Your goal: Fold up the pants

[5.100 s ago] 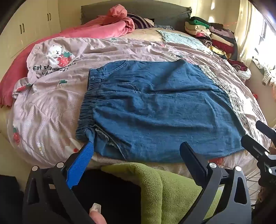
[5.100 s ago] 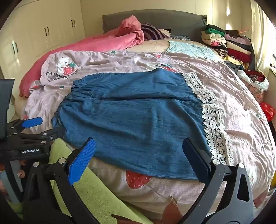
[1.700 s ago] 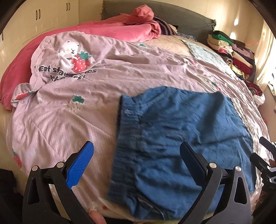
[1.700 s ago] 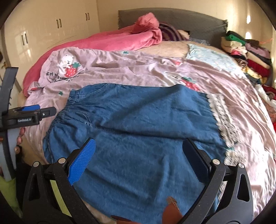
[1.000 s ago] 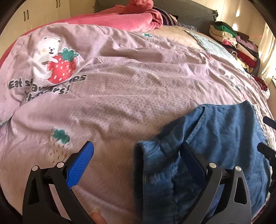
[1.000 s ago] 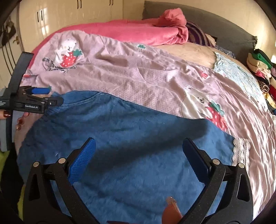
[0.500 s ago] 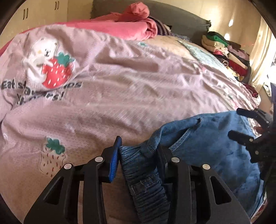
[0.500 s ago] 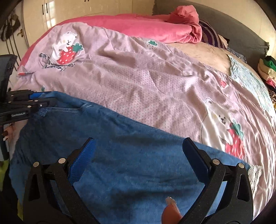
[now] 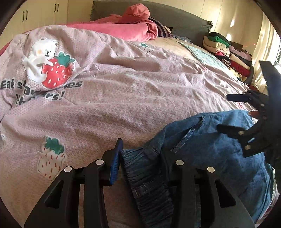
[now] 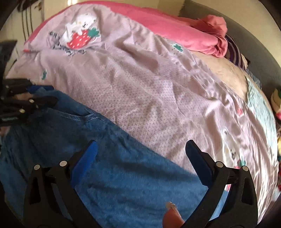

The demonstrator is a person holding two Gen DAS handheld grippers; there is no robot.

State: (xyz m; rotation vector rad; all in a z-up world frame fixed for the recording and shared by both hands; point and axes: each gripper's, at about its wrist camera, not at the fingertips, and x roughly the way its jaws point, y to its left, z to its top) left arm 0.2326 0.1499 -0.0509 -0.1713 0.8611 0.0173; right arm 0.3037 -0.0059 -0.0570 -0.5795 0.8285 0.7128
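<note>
The blue denim pants [image 9: 207,145] lie on the lilac strawberry-print duvet [image 9: 108,91]. My left gripper [image 9: 140,154] is shut on the elastic waistband [image 9: 149,184] at its far corner, with gathered denim bunched between the fingers. In the right wrist view the pants [image 10: 123,166] fill the lower left. My right gripper [image 10: 140,149] is open, its fingers straddling the far edge of the pants just above the cloth. The left gripper also shows in the right wrist view [image 10: 26,103] at the left edge, and the right gripper shows at the right of the left wrist view [image 9: 249,122].
A pink blanket [image 9: 123,28] is heaped by the grey headboard [image 9: 184,19]. A stack of folded clothes [image 9: 226,50] sits at the far right of the bed. Cream wardrobe doors [image 9: 40,12] stand at the left.
My left gripper closed on the waistband corner about half a second ago and still holds it. My right gripper has moved forward and tilted over the far edge of the pants, still open.
</note>
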